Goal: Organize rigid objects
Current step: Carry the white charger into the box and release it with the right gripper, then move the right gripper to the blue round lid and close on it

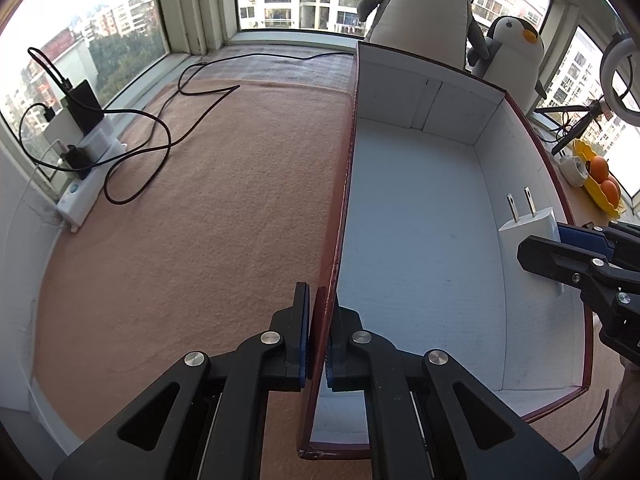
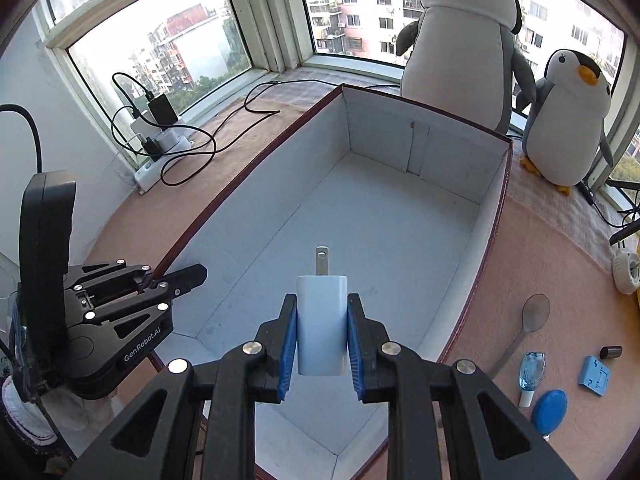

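A large box (image 2: 400,184) with white inside and dark red outside lies open on the pink blanket. My left gripper (image 1: 318,312) is shut on the box's left wall (image 1: 340,216); it also shows in the right wrist view (image 2: 160,280). My right gripper (image 2: 322,316) is shut on a white plug-in charger (image 2: 322,320) with its prongs pointing forward, held above the box's inside. The charger (image 1: 528,232) and right gripper (image 1: 560,248) show in the left wrist view over the box's right side.
Right of the box lie a spoon (image 2: 528,324), a small clear-blue bottle (image 2: 530,376), a blue oval thing (image 2: 550,406), a blue clip (image 2: 594,376) and a dark cylinder (image 2: 610,352). Two plush penguins (image 2: 460,48) stand behind. A power strip with cables (image 2: 160,152) sits at the left window. A yellow fruit dish (image 1: 600,184) is far right.
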Tool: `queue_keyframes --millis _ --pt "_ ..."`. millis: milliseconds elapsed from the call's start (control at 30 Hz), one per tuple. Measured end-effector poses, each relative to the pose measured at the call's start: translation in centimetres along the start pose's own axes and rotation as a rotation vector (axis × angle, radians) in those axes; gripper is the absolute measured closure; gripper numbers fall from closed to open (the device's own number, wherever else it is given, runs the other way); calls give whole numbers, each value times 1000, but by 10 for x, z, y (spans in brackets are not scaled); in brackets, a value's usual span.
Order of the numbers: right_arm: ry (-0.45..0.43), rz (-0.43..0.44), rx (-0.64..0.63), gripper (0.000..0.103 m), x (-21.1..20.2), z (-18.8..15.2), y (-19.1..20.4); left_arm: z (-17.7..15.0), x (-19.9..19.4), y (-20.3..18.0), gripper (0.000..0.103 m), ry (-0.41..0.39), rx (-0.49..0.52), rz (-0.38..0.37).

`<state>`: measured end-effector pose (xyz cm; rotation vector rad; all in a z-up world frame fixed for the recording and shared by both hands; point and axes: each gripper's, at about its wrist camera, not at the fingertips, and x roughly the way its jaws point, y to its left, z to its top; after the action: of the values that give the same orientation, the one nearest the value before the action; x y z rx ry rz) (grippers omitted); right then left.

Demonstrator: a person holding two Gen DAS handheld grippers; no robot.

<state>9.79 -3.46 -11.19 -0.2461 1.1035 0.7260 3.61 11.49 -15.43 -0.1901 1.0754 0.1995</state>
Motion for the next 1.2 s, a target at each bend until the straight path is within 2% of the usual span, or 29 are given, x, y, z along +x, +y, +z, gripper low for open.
queue_keyframes --millis 33,100,133,167,500,900,1200 --pt "5 8 2 82 1 0 -1 0 0 0 98 0 -1 0" --pt "3 14 2 70 1 0 -1 0 0 -1 98 -2 1 1" --pt "-4 13 0 59 0 -1 0 0 0 -1 98 -1 2 3" --pt "-18 10 -3 55 -3 -2 0 0 0 0 98 0 1 2" --pt "-81 -11 35 52 -31 -12 -13 0 0 -1 98 4 5 -1" --pt "-168 -88 177 52 -85 -48 -78 1 0 -2 98 8 18 9" --pt "-173 -172 312 51 -103 -74 -139 2 0 -4 98 12 21 16"
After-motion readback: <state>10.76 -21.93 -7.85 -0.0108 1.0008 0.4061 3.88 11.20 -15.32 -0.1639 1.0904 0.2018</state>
